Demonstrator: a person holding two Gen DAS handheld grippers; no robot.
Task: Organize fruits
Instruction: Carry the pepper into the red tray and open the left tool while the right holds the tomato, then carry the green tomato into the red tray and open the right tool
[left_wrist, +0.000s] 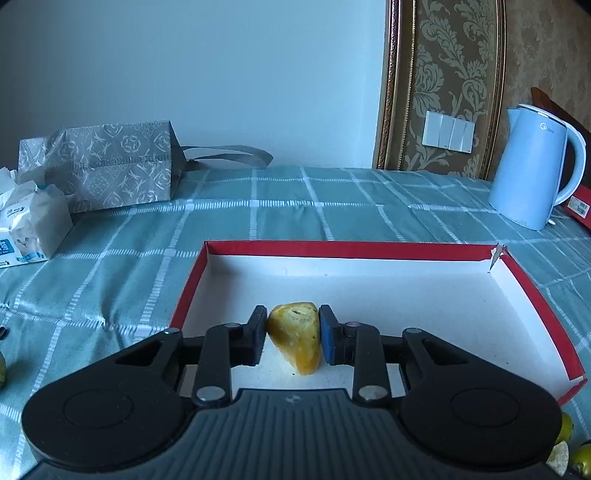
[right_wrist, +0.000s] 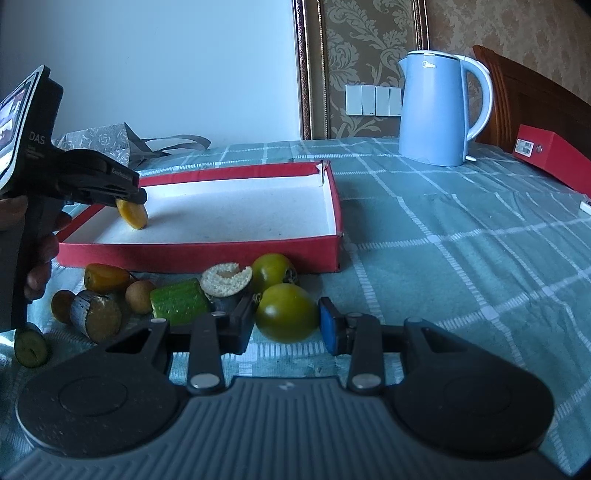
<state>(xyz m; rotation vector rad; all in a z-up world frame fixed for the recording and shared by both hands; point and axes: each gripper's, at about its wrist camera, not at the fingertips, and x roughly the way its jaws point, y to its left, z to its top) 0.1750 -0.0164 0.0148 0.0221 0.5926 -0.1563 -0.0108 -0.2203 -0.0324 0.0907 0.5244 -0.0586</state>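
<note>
From my seat the largest thing is the teal checked tablecloth, and on it the shallow red cardboard box lid with a white inside fills the middle of the left wrist view. At two o'clock from the lid stands the pale blue electric kettle, well apart, with a red carton further right at the table edge; at ten o'clock lies a grey patterned fabric bag, and near it a white tissue pack. My left gripper is clenched on the yellow-orange fruit slice, over the lid's near left part, the slice's lower tip touching or just above the white floor; I cannot tell which. Its long axis runs from twelve to six, narrow end at six, cut face tilted up toward the lens. My right gripper has its pads on either side of a green round tomato; whether they press on it I cannot tell. A second green tomato sits at twelve o'clock from it, between it and the lid wall, beside a cut green cucumber piece.
</note>
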